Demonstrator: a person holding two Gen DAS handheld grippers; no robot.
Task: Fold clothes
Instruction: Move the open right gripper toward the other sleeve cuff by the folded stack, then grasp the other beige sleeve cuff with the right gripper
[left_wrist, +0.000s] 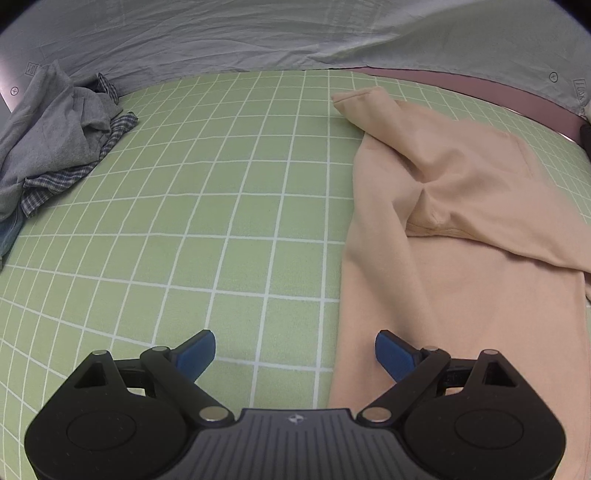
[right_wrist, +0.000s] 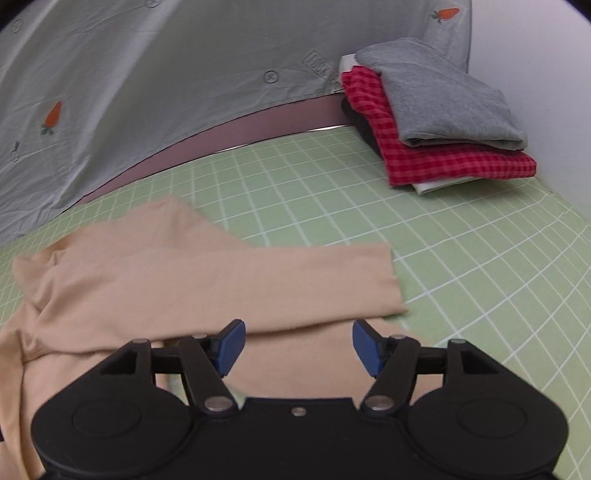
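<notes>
Both claws, left (left_wrist: 295, 352) and right (right_wrist: 298, 345), hang spread and empty over our peach top (right_wrist: 155, 280) lying on the green grid mat (left_wrist: 192, 206), so we'd pinch its outer edges evenly before folding.

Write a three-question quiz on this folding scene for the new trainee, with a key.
1. True or false: the right gripper is clamped on the peach top.
2. Which garment lies on top of the folded stack? A) red checked B) grey C) white
3. Fill in: the unfolded heap of grey and checked clothes lies on the green grid ____.

Key:
1. False. Its jaws stand apart, nothing pressed between them; the left gripper is open too.
2. B, the grey garment; the red checked one is under it.
3. Mat.
</notes>
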